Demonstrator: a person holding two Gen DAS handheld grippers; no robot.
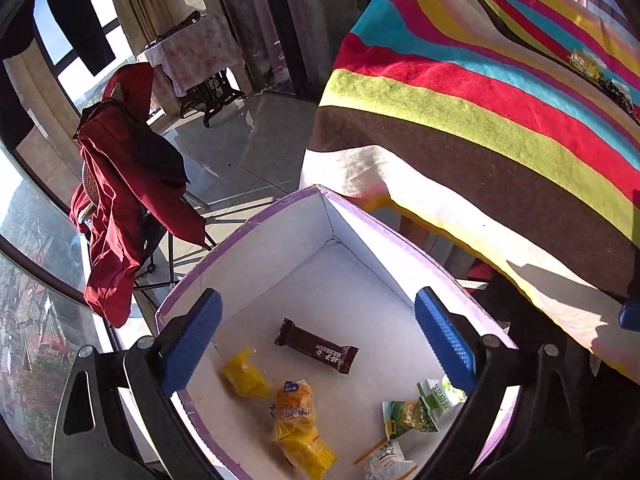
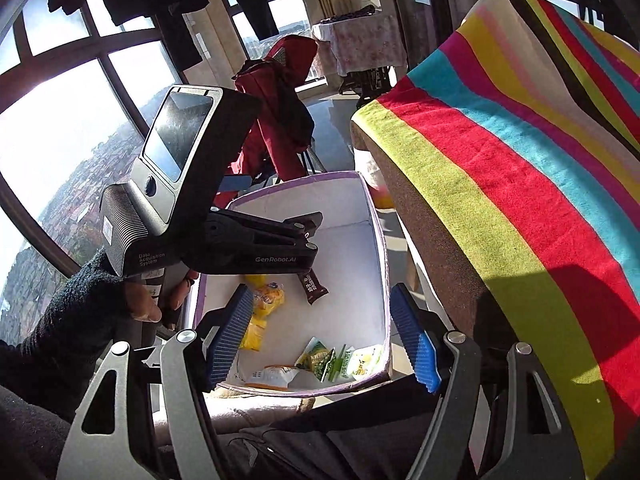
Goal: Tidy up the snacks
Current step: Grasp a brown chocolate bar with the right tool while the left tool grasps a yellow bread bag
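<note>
On my left wrist view, the left gripper [image 1: 318,336] hangs released over the white box [image 1: 280,236], snacks on its floor, striped towel [image 1: 480,120] alongside. My right wrist view adds the person's hand [image 2: 140,300] gripping that device; right gripper [image 2: 322,336] released, empty.

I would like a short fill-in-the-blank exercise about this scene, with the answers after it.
1. The snacks lie inside a white box with a ____ rim.
2. The dark brown bar lies ____ on the box floor.
3. The left gripper holds ____.
4. The towel beside the box is ____.

Answers: purple; flat; nothing; striped
</note>
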